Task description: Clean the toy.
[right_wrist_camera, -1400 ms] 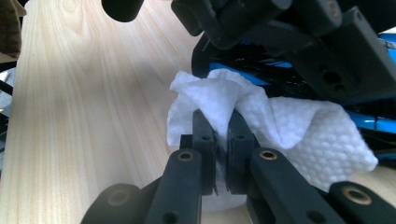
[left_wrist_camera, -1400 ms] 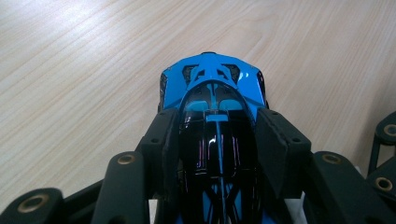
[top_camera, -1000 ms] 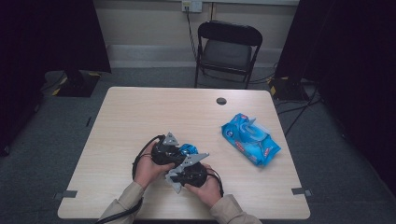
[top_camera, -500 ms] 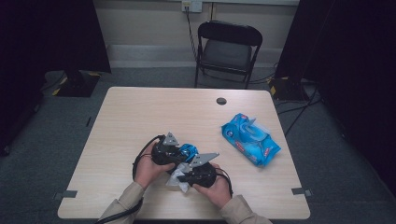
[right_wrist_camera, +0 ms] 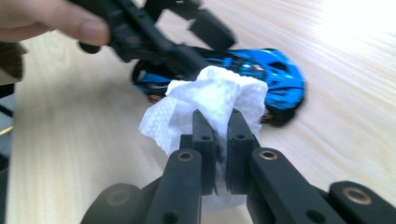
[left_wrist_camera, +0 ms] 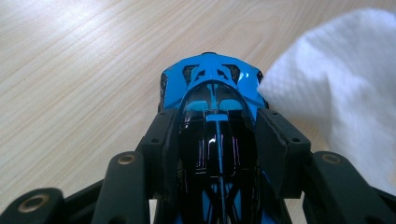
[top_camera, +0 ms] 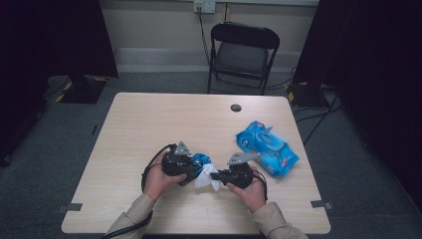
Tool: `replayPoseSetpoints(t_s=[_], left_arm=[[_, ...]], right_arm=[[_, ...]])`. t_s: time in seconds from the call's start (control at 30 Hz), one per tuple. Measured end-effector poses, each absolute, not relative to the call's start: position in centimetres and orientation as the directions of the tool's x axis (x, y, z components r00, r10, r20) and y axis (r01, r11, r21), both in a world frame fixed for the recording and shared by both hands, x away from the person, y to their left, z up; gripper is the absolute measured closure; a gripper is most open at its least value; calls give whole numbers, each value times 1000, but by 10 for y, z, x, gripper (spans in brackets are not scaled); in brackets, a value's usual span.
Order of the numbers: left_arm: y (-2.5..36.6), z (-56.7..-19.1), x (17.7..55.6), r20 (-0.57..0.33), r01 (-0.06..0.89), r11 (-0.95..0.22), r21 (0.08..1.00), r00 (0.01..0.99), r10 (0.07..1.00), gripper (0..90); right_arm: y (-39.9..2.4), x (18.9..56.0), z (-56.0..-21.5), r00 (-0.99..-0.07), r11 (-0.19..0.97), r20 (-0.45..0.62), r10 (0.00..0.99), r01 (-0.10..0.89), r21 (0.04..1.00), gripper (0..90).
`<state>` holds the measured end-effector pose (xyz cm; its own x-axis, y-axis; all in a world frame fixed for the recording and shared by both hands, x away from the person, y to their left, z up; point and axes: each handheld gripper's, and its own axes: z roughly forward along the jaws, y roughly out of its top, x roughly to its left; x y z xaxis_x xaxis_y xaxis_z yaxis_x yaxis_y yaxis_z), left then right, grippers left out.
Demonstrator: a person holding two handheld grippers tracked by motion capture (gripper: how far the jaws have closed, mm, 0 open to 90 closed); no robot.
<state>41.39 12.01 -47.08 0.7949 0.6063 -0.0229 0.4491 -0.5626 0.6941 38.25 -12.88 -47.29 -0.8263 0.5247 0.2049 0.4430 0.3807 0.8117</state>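
The right gripper (right_wrist_camera: 217,122), jaws pinched tight on a crumpled white wipe (right_wrist_camera: 210,100), seemingly for cleaning, sits just beside the blue toy car (left_wrist_camera: 212,88), which the left gripper (left_wrist_camera: 217,140) clamps steady near the table's (top_camera: 149,119) front edge.

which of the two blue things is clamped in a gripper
The blue toy car, held between the left gripper pads. The blue wipes pack lies untouched by the table's right edge.
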Motion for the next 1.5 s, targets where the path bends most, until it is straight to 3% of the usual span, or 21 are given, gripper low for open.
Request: replayPoseSetpoints(t_s=[0.33,0.63,1.5], left_arm=[[121,-471,414,-23,448,-563,695,796,605,507],[120,-471,413,-20,446,-558,699,793,609,507],[120,-471,412,-9,439,-565,699,794,607,508]], right_arm=[[-147,404,-491,-763,370,205,613,506,779,853],[-135,417,-501,-746,400,171,643,518,756,850],[-112,411,-502,-777,434,160,609,495,753,853]])
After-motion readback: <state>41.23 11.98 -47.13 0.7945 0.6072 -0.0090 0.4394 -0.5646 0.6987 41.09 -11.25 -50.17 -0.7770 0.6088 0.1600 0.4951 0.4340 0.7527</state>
